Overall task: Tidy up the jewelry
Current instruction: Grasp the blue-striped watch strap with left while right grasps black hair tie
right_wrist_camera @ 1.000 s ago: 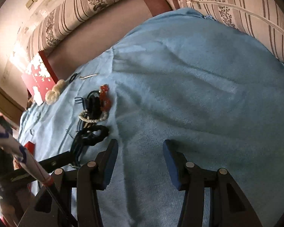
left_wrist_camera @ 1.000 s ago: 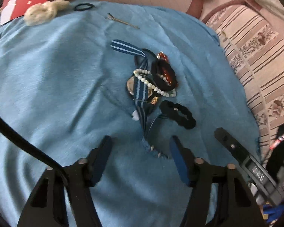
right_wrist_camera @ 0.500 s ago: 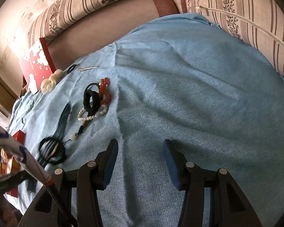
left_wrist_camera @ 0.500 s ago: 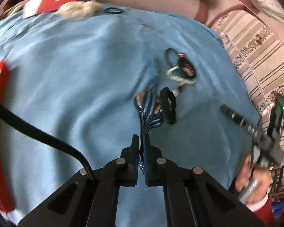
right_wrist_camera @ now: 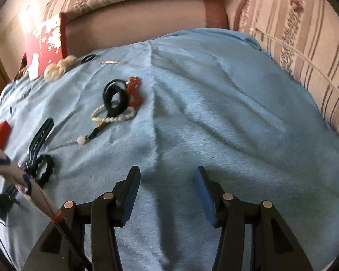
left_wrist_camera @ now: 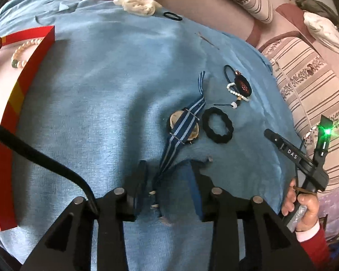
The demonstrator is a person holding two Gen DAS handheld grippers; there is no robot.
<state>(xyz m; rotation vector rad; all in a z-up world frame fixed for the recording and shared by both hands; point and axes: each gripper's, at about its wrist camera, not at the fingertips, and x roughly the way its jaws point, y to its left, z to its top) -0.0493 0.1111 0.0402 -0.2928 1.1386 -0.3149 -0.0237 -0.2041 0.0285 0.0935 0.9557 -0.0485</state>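
A blue cloth (left_wrist_camera: 101,90) covered the sofa; one watch (left_wrist_camera: 184,127) lay between the opening left tongs (left_wrist_camera: 167,187), right tongs (right_wrist_camera: 167,194) released, two black hair ties.

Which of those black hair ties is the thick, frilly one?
The black scrunchie right beside the striped-strap watch. The hair tie by the cream flower is a thin, smooth loop.

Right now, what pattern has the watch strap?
Blue and white stripes on the watch strap, clearest in the left wrist view.
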